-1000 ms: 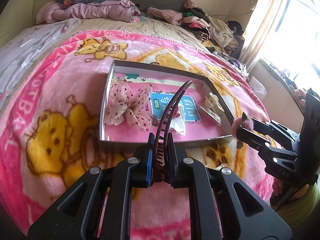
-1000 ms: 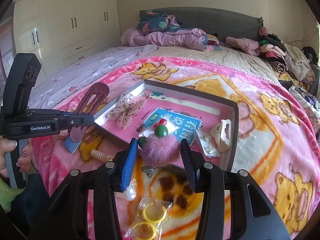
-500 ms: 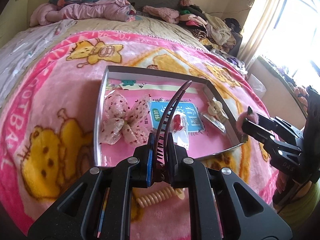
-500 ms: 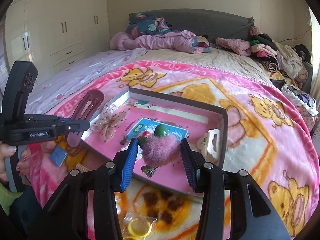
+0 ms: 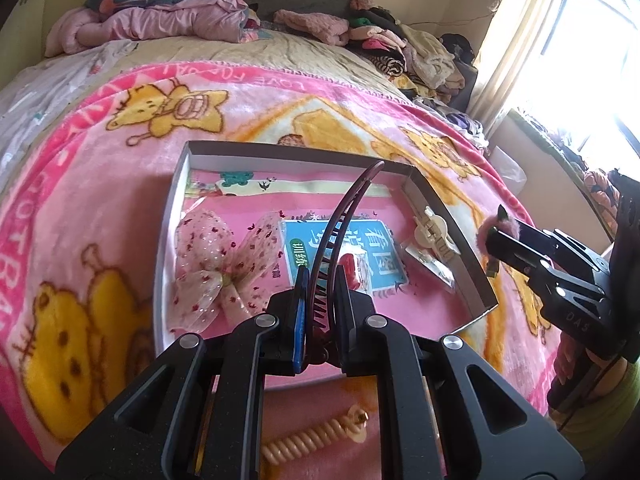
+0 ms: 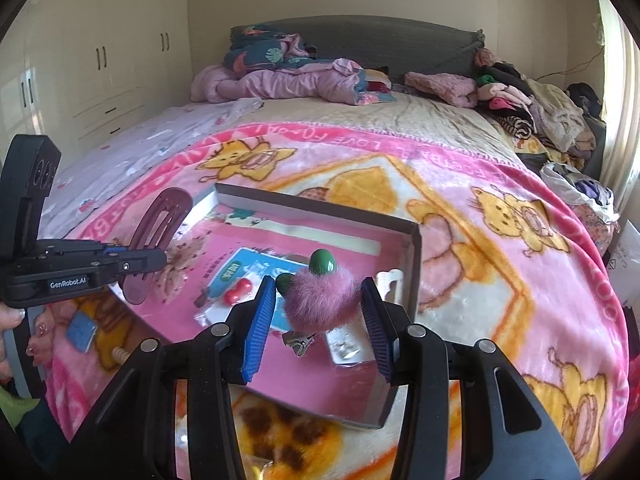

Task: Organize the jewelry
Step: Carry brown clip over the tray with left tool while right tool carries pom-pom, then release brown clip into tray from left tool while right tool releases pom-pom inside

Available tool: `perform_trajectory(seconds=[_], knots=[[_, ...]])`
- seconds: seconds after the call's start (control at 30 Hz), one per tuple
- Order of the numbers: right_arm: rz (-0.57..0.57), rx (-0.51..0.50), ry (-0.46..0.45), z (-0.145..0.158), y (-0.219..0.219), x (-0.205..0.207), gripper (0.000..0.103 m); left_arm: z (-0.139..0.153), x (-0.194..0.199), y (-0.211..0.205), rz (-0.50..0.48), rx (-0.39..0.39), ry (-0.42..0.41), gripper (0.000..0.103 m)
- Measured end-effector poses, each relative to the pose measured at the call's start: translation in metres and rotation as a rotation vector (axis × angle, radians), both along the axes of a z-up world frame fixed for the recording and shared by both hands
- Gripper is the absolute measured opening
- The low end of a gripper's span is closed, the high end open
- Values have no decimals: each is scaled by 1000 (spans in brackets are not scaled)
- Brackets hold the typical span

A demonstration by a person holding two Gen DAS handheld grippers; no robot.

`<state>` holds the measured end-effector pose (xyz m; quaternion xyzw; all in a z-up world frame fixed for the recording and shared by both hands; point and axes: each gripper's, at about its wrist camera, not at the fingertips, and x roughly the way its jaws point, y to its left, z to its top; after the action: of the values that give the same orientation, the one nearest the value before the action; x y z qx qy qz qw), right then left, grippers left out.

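Left claw [image 5: 318, 280] is clamped on a dark curved hair clip [image 5: 340, 220] above the shallow box [image 5: 440, 208] on the bed blanket [image 5: 100, 200]. Right claw [image 6: 318, 312] squeezes a pink fluffy hair clip [image 6: 320, 300], also over the box, where a bow [image 5: 216, 268] lies.

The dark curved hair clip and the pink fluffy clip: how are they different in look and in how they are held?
The dark curved hair clip is long, thin and hard with comb teeth; the pink fluffy clip is round and furry, with green beads and a small metal clasp. The left gripper pinches the dark one with jaws nearly closed; the right gripper holds the fluffy one with wider jaws. Both are held above the box.
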<state>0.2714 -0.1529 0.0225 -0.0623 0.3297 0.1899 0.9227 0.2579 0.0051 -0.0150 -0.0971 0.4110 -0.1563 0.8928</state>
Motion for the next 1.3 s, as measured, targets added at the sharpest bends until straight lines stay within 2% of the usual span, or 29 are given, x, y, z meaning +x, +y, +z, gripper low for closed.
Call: perform_trajectory(seconds=[0.2,0.3,0.6,0.8,0.97,1.1,1.2,1.3], knots=[[-32,2,30,-10,-5,15,42,-14,8,-4,-10,11,28,6],[-41,8,56,-17,-5,22,42,-22,8,-8,-22,41,41,6],[-36,7,95,-31,0,25,42,-36,15,-10,-27,59,69,7],[-6,13,135,-41,8,24,42,-33,14,-3,-13,42,75,18],[42,1,163,-48,20,19,43,-24,7,3,5,32,64,31],[53,3,198,-56,24,17,44,-18,1,8,19,27,54,33],[56,11,196,-56,25,12,51,-15,-1,10,27,25,50,40],[51,28,193,-53,24,7,61,-12,-5,11,33,25,48,43]])
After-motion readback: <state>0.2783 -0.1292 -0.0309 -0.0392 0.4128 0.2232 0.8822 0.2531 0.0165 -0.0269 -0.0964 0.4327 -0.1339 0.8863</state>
